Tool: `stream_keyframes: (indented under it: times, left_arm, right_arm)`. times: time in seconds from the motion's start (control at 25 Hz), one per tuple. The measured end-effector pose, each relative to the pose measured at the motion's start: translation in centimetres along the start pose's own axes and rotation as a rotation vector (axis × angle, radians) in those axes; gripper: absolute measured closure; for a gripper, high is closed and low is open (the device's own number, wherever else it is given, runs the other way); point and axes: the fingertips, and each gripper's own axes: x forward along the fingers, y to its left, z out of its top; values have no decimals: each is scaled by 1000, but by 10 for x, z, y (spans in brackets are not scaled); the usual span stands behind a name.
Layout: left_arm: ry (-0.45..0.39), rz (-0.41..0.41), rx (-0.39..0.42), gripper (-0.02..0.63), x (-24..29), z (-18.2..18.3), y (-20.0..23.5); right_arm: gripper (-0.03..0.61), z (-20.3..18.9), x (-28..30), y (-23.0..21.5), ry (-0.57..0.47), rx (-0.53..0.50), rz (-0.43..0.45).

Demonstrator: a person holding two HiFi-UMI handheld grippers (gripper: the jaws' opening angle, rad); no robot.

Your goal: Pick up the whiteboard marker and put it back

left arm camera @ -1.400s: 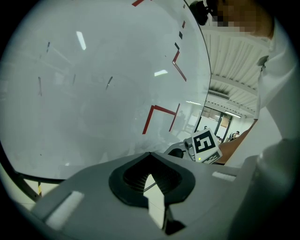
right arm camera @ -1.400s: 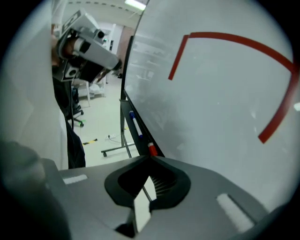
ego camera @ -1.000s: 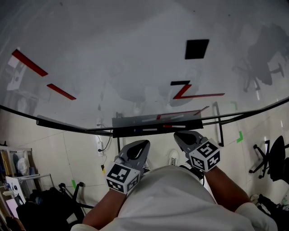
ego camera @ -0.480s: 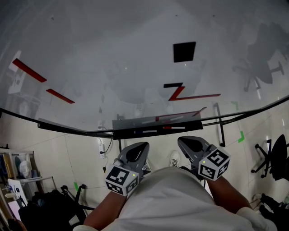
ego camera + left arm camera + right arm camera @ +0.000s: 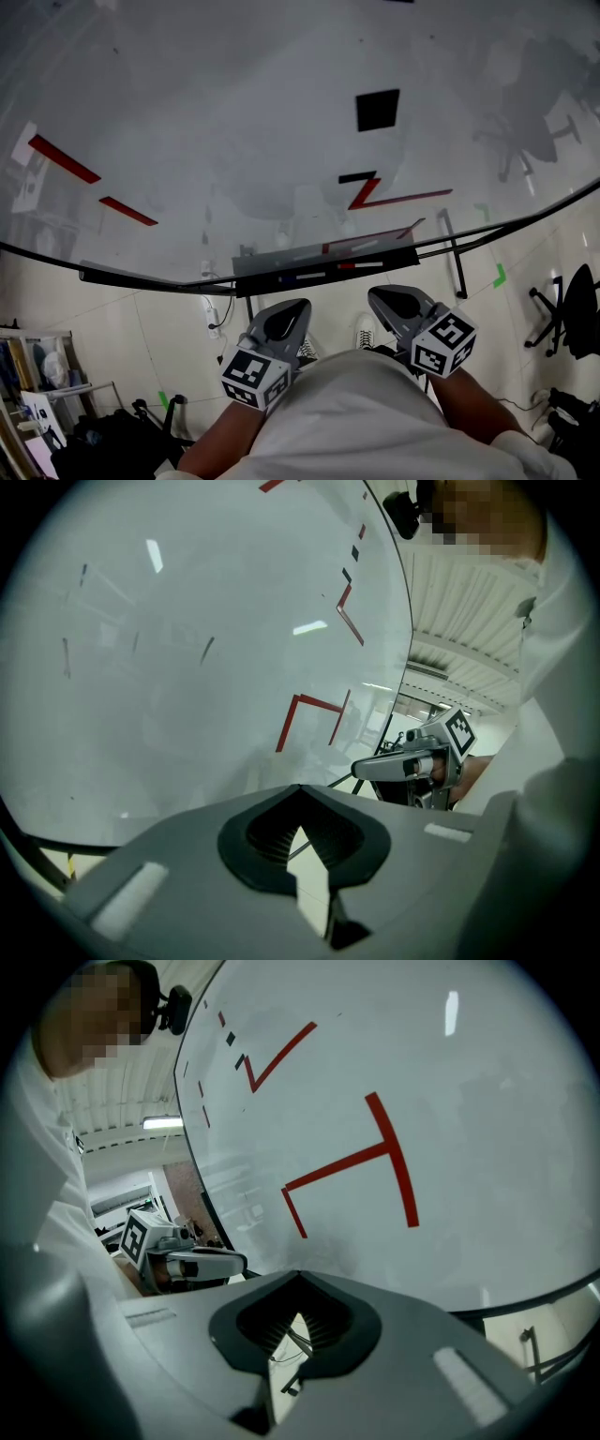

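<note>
A big whiteboard point(image 5: 234, 112) with red strokes fills the head view. Along its lower edge runs a grey marker ledge point(image 5: 253, 265) holding whiteboard markers, one with a red part point(image 5: 349, 266) and one with a dark part point(image 5: 286, 278). My left gripper point(image 5: 298, 306) is below the ledge at centre left, shut and holding nothing. My right gripper point(image 5: 377, 293) is below the ledge at centre right, also shut on nothing. Each gripper view shows its own closed jaws before the board, with the right gripper point(image 5: 364, 768) or the left gripper point(image 5: 236, 1262) off to the side.
A black square point(image 5: 378, 110) sits high on the board. A board stand leg point(image 5: 456, 255) drops to the tiled floor at right, near green tape point(image 5: 500, 276). An office chair point(image 5: 567, 314) stands far right; a shelf cart point(image 5: 47, 375) and bags are at lower left.
The right gripper has shifted slightly right and down. The left gripper has barely moved. The board has slid a little upward in the head view.
</note>
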Motion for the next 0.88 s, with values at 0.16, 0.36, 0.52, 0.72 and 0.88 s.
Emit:
stream_keyframes:
  times: [0.16, 0.36, 0.52, 0.72, 0.88]
  left_arm:
    - [6, -40, 37, 597, -8, 1, 2]
    - [10, -109, 71, 597, -15, -3, 2]
    - [12, -135, 66, 597, -22, -9, -4]
    - [-14, -110, 61, 597, -34, -13, -18]
    - [-40, -60, 52, 597, -38, -18, -41]
  right_arm:
    - [577, -2, -2, 9, -12, 4, -52]
    - [577, 2, -5, 26, -53, -11, -120]
    - [577, -4, -16, 40, -64, -11, -144]
    - [577, -18, -29, 51, -39, -35, -115]
    - [577, -23, -50, 53, -36, -61, -70]
